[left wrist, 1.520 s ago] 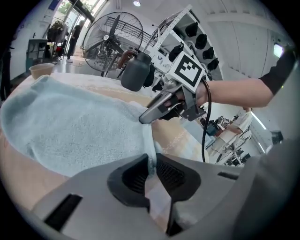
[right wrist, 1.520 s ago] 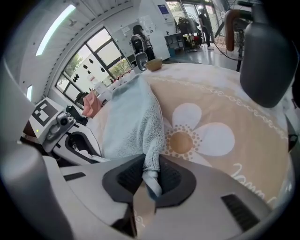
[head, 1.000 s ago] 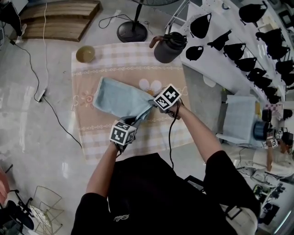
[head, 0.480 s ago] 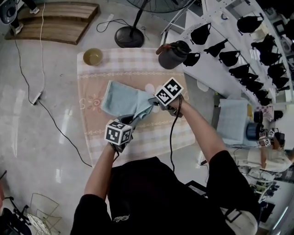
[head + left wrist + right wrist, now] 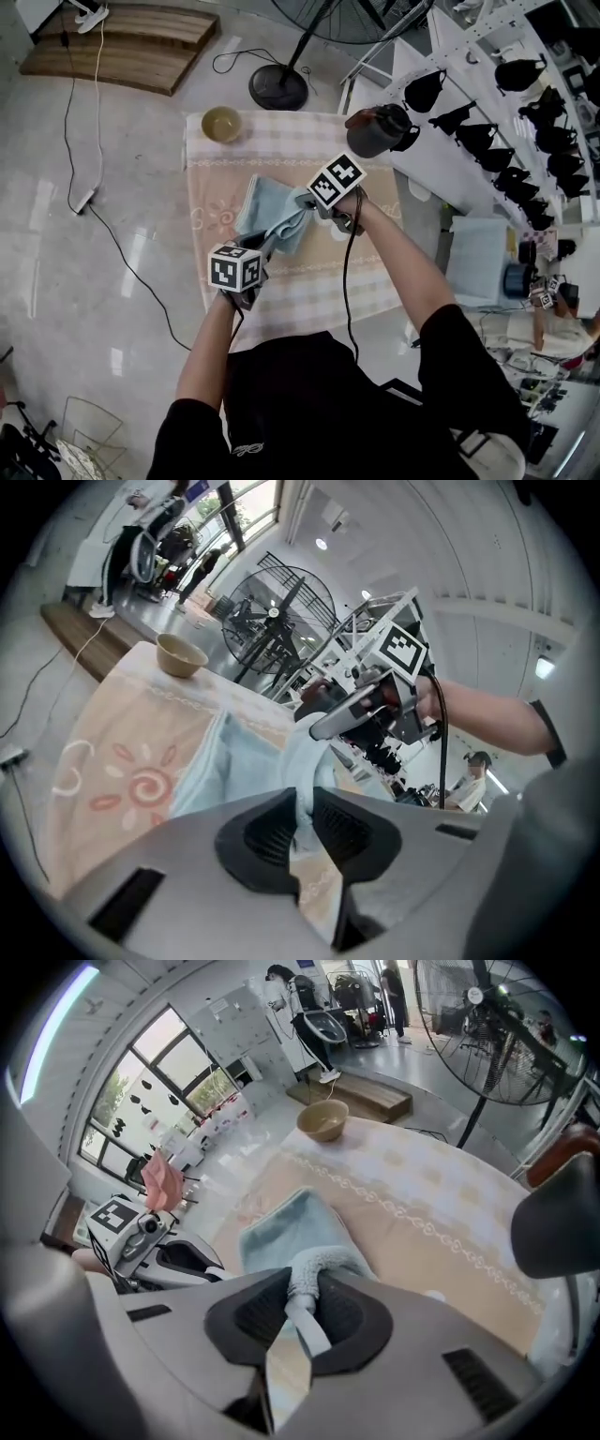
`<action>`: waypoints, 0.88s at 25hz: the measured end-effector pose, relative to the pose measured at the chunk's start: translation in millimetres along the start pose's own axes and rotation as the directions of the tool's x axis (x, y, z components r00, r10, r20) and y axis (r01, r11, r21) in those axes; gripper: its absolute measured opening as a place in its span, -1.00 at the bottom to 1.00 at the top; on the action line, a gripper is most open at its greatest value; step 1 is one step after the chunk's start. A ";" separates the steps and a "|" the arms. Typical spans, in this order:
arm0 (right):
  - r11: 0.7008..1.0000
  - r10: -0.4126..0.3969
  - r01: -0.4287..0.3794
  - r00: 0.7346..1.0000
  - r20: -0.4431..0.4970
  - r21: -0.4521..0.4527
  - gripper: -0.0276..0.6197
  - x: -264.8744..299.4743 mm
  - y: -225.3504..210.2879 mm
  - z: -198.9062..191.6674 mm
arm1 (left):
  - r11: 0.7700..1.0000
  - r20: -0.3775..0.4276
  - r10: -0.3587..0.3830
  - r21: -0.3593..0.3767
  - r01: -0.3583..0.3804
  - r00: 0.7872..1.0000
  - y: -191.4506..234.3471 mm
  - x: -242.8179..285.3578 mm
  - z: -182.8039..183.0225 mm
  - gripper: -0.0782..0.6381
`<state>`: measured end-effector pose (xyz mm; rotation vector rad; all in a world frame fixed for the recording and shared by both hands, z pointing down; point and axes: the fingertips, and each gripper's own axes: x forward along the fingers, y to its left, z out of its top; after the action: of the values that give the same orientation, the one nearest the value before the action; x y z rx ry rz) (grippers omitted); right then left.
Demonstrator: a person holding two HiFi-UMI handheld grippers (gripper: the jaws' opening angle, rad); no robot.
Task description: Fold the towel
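Grey polished flooring frames a low surface spread with a peach-and-white checked cloth point(image 5: 291, 300), where I am working a light blue terry towel point(image 5: 269, 211) that sits around the cloth's middle, a little toward its left edge. My left gripper point(image 5: 265, 247) is clenched on a pinch of the towel's near edge, blue fabric squeezed between its dark pads. My right gripper point(image 5: 306, 201) is likewise clamped on a bunched corner, a strip of hem trailing down through its jaws. Both held ends hang lifted off the cloth and close together, while the far part of the towel lies flat toward the far edge.

A small tan bowl point(image 5: 221, 124) stands at the far left corner of the cloth and a dark grey jug point(image 5: 379, 131) at the far right corner, both well apart from the towel.

By my reading, the first fold is in hand but not laid. The raised edge has yet to be carried over, matched to the far edge, set down and let go. Any second fold and smoothing also remain.
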<state>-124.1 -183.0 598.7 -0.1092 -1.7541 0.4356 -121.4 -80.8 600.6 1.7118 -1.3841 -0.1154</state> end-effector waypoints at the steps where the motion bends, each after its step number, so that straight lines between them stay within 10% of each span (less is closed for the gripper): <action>1: 1.000 0.005 -0.005 1.000 0.008 0.000 -0.75 3.1 2.1 6.9 | 1.000 0.012 0.007 -0.021 -0.007 1.000 6.4 -3.9 3.3 -0.63; 16: 1.000 -0.001 0.002 0.991 0.134 -0.006 -0.70 41.6 18.3 69.1 | 0.984 0.076 0.125 -0.138 -0.114 0.989 72.0 -32.0 15.8 -0.62; 22: 0.999 -0.002 0.017 0.950 0.312 -0.047 -0.18 34.9 29.0 83.7 | 0.972 0.113 0.192 -0.155 -0.174 0.975 87.9 -40.5 20.6 -0.24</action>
<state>-217.2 -164.9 607.0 -0.0688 -2.0772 0.4198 -212.6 -56.3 630.2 1.4708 -1.5823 -0.2192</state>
